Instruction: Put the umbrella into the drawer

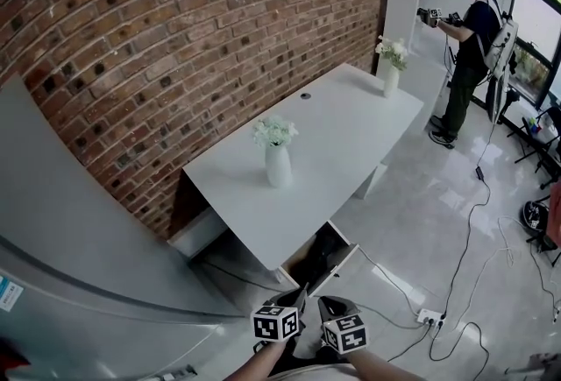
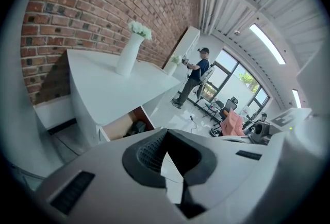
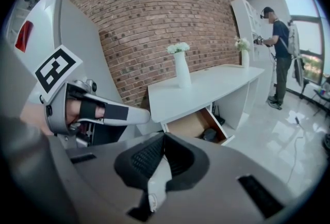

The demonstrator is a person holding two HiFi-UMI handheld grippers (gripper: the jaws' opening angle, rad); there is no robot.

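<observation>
Room: brick wall [image 1: 175, 38] behind; we see open floor [image 1: 421, 230] to the right, crossed by cables [image 1: 465, 265].
Cabinet: grey front [image 1: 70, 222] hems in the left edge.
Desk: white desk [image 1: 333, 134] runs along the wall, its long edge facing the free floor.
Person: stands at the desk's far end [image 1: 465, 46], well apart from us.
Drawer: pulled out under the near desk corner [image 1: 346, 264], jutting into the floor space.
Vases: one near [image 1: 278, 162], one far [image 1: 390, 77], both upright on the desk.
Left gripper: [image 2: 165, 148] jaws together, nothing gripped.
Right gripper: [image 3: 162, 148] jaws together, just beside the left.
Umbrella: dark bundle [image 3: 209, 134] lying inside the drawer.
Views: only the gripper views show us the drawer's brown inside. The head view alone shows the cables.
</observation>
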